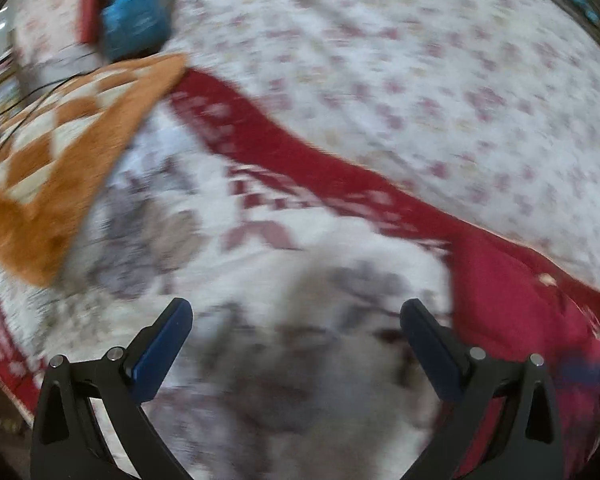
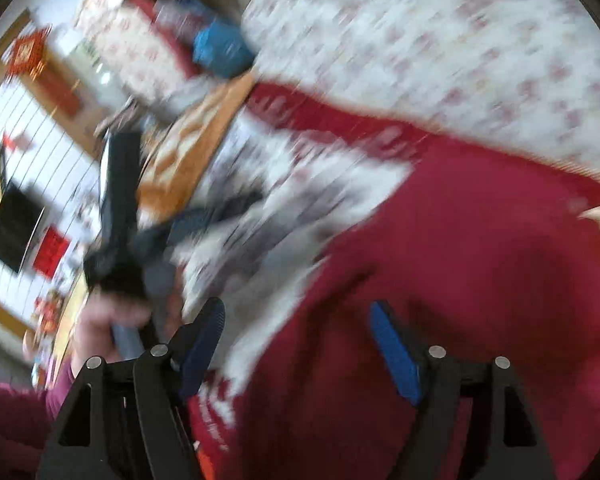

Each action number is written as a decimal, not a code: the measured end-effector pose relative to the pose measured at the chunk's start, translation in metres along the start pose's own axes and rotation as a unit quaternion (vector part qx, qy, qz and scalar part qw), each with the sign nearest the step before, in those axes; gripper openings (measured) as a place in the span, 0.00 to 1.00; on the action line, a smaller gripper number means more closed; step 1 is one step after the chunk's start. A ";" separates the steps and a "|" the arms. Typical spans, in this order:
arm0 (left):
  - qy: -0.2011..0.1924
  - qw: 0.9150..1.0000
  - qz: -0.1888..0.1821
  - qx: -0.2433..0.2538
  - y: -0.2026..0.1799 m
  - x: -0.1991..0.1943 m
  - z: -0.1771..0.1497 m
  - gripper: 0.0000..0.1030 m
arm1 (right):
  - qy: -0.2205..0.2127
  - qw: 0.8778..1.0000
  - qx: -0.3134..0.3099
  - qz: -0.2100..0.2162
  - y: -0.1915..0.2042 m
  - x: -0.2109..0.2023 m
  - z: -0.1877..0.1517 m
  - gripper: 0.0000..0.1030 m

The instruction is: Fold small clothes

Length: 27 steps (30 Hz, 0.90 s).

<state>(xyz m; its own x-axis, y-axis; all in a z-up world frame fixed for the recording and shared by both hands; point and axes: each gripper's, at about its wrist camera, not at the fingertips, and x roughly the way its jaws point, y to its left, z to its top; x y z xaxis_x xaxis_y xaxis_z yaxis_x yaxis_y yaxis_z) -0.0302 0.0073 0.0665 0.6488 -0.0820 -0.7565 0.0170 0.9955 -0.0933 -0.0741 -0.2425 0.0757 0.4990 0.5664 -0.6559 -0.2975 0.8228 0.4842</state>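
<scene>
Both views are motion-blurred. A dark red garment [image 2: 440,260] lies on a bed, spread under my right gripper [image 2: 298,320], which is open and empty just above it. The same garment [image 1: 512,300] shows at the right of the left wrist view. My left gripper [image 1: 296,316] is open and empty over a white cloth with grey print [image 1: 332,320]. In the right wrist view the left gripper's dark body [image 2: 120,216] and the hand [image 2: 108,320] holding it sit at the left.
An orange-and-white checkered cloth [image 1: 56,152] lies at the left. A blue object [image 1: 136,16] sits at the far left by a pillow. The floral bedsheet [image 1: 420,80] with a red band [image 1: 284,148] fills the far side. A wall with red decorations [image 2: 24,52] is at the left.
</scene>
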 end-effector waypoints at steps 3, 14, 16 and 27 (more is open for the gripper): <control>0.007 0.998 -0.048 0.048 -0.031 0.000 -0.007 1.00 | -0.019 0.997 0.006 -0.071 -0.029 -0.004 0.027 0.78; 0.052 0.991 -0.005 0.119 -0.064 0.030 -0.026 1.00 | 0.092 0.979 -0.099 -0.150 -0.064 0.108 0.063 0.13; 0.054 0.993 -0.006 0.109 -0.059 0.030 -0.024 1.00 | 0.084 0.979 -0.098 -0.154 -0.060 0.110 0.069 0.06; 0.026 0.994 -0.026 0.106 -0.062 0.015 -0.017 1.00 | 0.044 0.985 -0.039 -0.162 -0.045 0.070 0.059 0.60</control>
<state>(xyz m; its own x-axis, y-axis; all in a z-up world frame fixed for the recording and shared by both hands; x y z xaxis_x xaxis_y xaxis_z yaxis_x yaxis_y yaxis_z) -0.0349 -0.0564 0.0500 0.6030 -0.1303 -0.7871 0.2126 0.9771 0.0010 0.0220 -0.2429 0.0421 0.5066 0.2730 -0.8178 -0.1987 0.9600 0.1974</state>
